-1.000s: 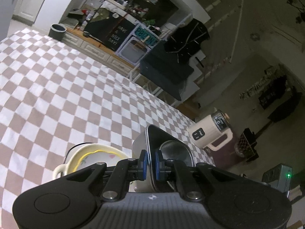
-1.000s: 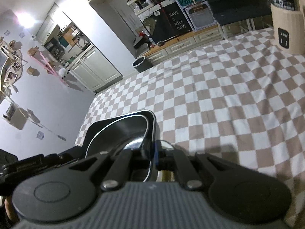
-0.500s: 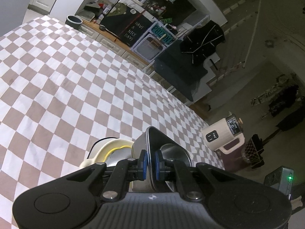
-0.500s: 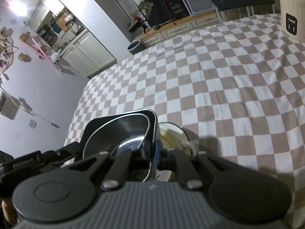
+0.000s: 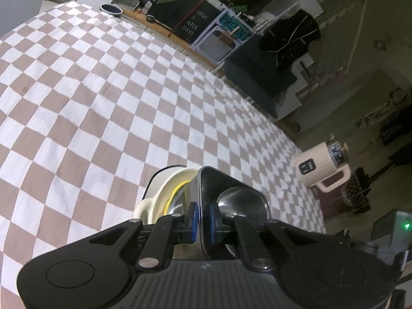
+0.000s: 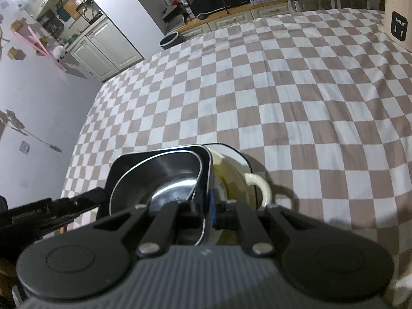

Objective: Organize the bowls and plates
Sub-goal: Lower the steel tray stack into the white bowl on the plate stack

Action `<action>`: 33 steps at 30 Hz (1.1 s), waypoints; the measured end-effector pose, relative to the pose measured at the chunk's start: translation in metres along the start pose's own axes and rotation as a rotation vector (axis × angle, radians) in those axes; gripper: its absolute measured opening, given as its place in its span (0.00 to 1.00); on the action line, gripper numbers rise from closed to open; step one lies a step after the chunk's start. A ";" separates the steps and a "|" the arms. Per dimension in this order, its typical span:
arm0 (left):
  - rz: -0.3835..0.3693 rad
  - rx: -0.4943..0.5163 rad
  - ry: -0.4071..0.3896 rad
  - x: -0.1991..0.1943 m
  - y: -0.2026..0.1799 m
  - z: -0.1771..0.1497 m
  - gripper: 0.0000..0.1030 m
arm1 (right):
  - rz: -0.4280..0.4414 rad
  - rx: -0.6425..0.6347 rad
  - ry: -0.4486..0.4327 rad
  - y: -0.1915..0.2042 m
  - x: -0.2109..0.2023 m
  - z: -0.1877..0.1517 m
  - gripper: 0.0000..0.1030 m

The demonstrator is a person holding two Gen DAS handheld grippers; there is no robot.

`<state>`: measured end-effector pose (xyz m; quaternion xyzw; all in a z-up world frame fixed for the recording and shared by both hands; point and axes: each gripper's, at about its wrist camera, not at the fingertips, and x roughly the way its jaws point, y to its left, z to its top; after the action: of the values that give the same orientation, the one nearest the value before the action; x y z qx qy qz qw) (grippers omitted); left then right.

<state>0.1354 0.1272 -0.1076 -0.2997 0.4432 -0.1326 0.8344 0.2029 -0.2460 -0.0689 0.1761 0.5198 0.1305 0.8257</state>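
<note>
A square steel bowl with a dark rim (image 5: 242, 200) (image 6: 164, 177) is held between both grippers over a cream enamel bowl with side handles (image 5: 164, 188) (image 6: 231, 170) that sits on the checkered cloth. My left gripper (image 5: 202, 219) is shut on the steel bowl's rim on one side. My right gripper (image 6: 206, 206) is shut on the rim on the opposite side. The steel bowl sits partly inside the cream bowl; whether it rests there I cannot tell. The left gripper's body (image 6: 38, 216) shows at the left in the right wrist view.
The brown and white checkered cloth (image 5: 103, 97) (image 6: 283, 97) covers the table. A beige kettle-like appliance (image 5: 322, 162) (image 6: 399, 20) stands near the right table edge. A dark round bin (image 5: 111, 9) and cabinets lie beyond the far edge.
Both grippers have carried the steel bowl forward and down over the cream bowl, which is now under and partly around it.
</note>
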 end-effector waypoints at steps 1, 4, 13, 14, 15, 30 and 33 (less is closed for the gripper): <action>0.007 0.001 0.008 0.002 0.002 -0.001 0.09 | -0.002 -0.001 0.001 -0.001 0.001 0.000 0.09; 0.025 0.001 0.026 0.007 0.006 -0.003 0.09 | -0.011 -0.002 0.008 0.002 0.006 -0.001 0.09; 0.035 0.005 0.028 0.010 0.008 -0.003 0.09 | -0.039 -0.019 0.029 0.005 0.017 -0.003 0.09; 0.036 0.006 0.029 0.010 0.008 -0.003 0.09 | -0.040 -0.020 0.030 0.004 0.017 -0.003 0.09; 0.036 0.006 0.028 0.010 0.008 -0.003 0.09 | -0.042 -0.023 0.031 0.004 0.018 -0.003 0.09; 0.047 0.014 0.032 0.010 0.005 -0.004 0.09 | -0.045 -0.055 0.036 0.004 0.018 -0.004 0.11; 0.062 0.019 0.033 0.010 0.000 -0.005 0.10 | -0.052 -0.067 0.020 0.004 0.014 -0.004 0.15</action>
<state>0.1364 0.1207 -0.1164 -0.2756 0.4648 -0.1159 0.8334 0.2054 -0.2363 -0.0799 0.1336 0.5276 0.1281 0.8291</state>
